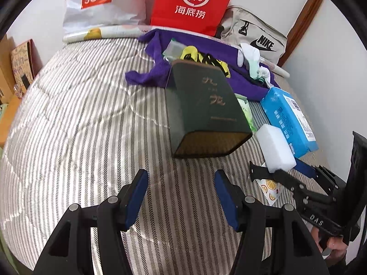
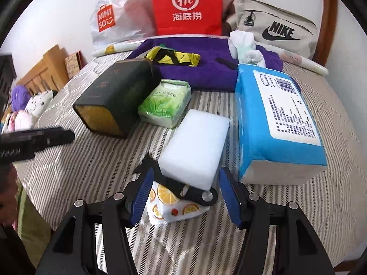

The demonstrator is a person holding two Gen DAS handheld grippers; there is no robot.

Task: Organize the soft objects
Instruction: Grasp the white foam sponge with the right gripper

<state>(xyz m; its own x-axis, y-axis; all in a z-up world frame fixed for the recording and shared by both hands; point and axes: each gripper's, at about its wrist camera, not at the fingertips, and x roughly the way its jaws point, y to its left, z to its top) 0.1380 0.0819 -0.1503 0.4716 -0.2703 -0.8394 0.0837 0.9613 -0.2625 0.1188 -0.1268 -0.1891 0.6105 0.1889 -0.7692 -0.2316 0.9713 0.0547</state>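
Item: white foam block (image 2: 195,146), lying flat on the striped bed cover (image 2: 91,165), near centre, with its near end resting on a black strap (image 2: 183,190) and a lemon-print pouch (image 2: 169,206). To its right lies a blue tissue pack (image 2: 275,123); to its far left, a green tissue pack (image 2: 165,100) and a dark green box (image 2: 114,100).

Handling (judged): very light, spongy and easily dented, with matte faces that should not slip. Take it across the short width at the near end, with light pressure only.

Right gripper (image 2: 185,197): fingers wide apart, holding nothing, set just short of the block's near corners. The left pad (image 2: 142,197) lies against the pouch, though actual contact cannot be confirmed.

Left gripper (image 1: 181,197): fingers apart and holding nothing, above bare cover just near of the box.

Far end: purple cloth (image 2: 206,68), white rolled socks (image 2: 243,48), and bags against the wall.
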